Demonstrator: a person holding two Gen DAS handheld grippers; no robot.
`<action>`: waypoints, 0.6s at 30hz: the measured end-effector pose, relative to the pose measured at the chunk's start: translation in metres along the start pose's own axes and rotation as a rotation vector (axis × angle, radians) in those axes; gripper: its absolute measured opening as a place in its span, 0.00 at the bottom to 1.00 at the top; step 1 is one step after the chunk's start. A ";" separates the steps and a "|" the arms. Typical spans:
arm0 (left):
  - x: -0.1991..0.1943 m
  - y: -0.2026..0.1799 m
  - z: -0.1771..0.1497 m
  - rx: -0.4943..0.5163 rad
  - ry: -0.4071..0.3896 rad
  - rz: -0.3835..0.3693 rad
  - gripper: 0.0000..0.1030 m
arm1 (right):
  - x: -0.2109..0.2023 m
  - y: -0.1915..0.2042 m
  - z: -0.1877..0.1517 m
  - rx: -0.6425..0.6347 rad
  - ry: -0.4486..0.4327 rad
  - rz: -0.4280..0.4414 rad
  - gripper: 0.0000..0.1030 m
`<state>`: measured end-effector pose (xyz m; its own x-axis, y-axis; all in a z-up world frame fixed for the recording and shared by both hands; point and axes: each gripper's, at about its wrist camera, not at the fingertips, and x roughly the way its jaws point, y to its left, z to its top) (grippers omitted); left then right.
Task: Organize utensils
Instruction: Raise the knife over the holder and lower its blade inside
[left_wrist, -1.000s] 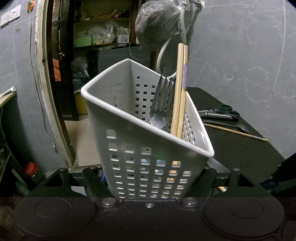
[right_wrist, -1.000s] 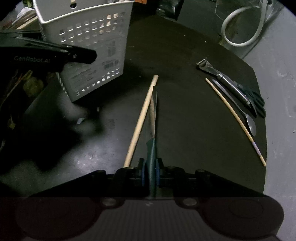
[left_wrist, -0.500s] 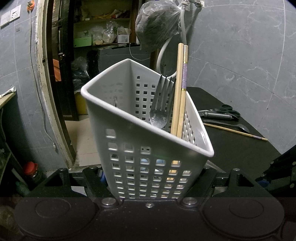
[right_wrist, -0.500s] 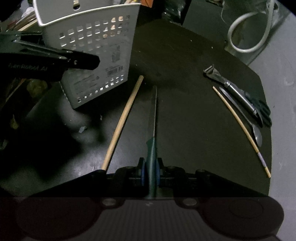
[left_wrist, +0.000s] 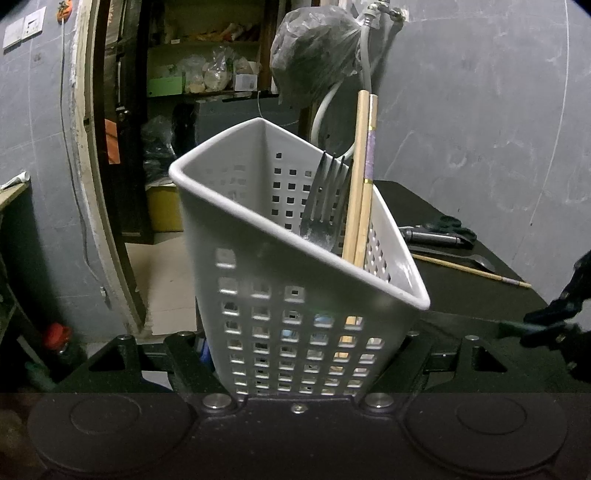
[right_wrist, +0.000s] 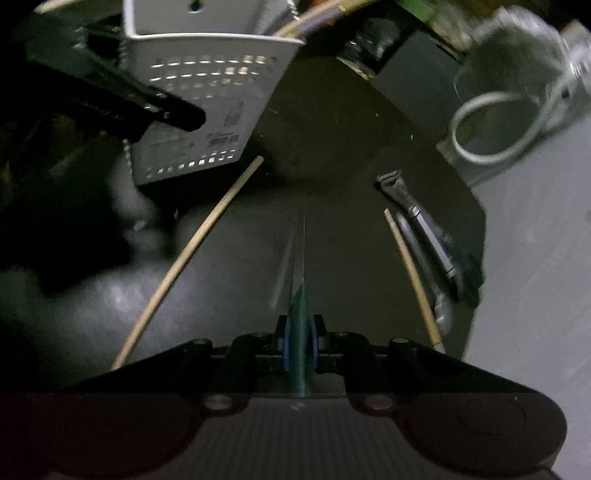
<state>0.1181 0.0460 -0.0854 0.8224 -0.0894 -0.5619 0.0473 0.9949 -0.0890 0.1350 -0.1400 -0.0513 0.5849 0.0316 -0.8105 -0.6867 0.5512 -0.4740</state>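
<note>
One knife (right_wrist: 300, 295) lifted higher toward basket (right_wrist: 207, 99)

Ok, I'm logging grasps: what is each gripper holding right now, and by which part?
The right gripper holds a green-handled knife by its handle. The left gripper clamps the white perforated plastic basket at its lower walls.

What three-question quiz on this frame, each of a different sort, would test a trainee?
1. True or false: the white basket held by the left claw already contains a fork and chopsticks.
2. What does the right claw grip? A) spoon B) green-handled knife C) scissors
3. Fill in: a loose chopstick lies on the black ____.

Key: 1 true; 2 B; 3 table.
</note>
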 end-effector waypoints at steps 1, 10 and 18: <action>0.000 0.001 -0.001 -0.001 -0.003 -0.003 0.76 | -0.003 0.000 0.002 -0.038 0.005 -0.013 0.11; 0.000 0.008 -0.006 -0.014 -0.023 -0.036 0.76 | -0.018 0.010 0.004 -0.428 0.109 -0.097 0.12; 0.000 0.013 -0.011 -0.013 -0.040 -0.051 0.77 | -0.020 0.010 -0.005 -0.688 0.207 -0.162 0.12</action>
<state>0.1123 0.0581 -0.0958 0.8412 -0.1374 -0.5230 0.0824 0.9885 -0.1271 0.1147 -0.1396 -0.0418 0.6552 -0.2015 -0.7281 -0.7540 -0.1140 -0.6469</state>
